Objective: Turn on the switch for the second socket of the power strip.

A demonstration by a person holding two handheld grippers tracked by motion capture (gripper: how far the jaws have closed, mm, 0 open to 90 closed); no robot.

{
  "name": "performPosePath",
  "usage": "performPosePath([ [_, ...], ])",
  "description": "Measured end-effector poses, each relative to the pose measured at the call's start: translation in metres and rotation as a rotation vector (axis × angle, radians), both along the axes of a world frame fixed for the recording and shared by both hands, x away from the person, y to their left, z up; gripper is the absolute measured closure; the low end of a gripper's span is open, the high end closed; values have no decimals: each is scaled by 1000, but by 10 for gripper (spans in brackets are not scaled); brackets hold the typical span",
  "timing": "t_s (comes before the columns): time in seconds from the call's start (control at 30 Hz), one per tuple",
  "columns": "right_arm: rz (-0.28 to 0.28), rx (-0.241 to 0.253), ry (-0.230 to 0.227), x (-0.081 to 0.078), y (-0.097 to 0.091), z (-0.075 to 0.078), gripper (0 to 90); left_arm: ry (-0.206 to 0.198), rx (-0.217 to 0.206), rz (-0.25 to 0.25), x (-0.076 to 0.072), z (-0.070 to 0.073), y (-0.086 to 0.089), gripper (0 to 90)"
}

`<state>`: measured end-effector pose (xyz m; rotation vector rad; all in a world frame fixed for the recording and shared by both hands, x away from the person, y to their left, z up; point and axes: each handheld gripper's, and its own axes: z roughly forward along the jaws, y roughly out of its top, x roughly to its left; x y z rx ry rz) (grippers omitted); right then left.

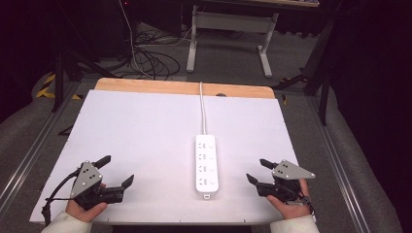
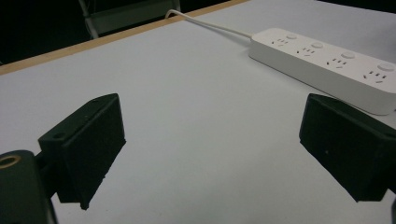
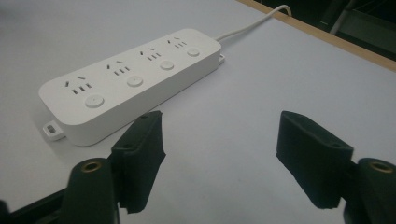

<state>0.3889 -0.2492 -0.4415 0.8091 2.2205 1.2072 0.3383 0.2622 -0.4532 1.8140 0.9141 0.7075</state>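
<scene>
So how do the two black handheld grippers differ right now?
The left gripper sits left of the white plastic power strip, jaws spread wider; the right gripper sits to the strip's right, jaws narrower. The left points up and right in the high view, the right up and left. Both are open and empty.

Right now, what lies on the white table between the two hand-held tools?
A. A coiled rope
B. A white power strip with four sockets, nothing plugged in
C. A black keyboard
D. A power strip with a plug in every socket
B: the white power strip lies on the table between the left gripper and the right gripper, with four sockets all bare and its cable running to the far edge.
</scene>
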Motion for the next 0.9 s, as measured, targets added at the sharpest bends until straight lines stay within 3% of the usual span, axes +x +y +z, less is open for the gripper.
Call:
performPosePath([
  [0.1, 9, -26, -6, 1, 5, 8, 360, 2, -4, 1, 0, 0, 0, 73],
  [0.33, 27, -9, -1, 12, 15, 24, 361, 1, -2, 0, 0, 0, 0, 73],
  [0.9, 105, -35, -6, 36, 53, 55, 401, -1, 0, -1, 0, 0, 0, 73],
])
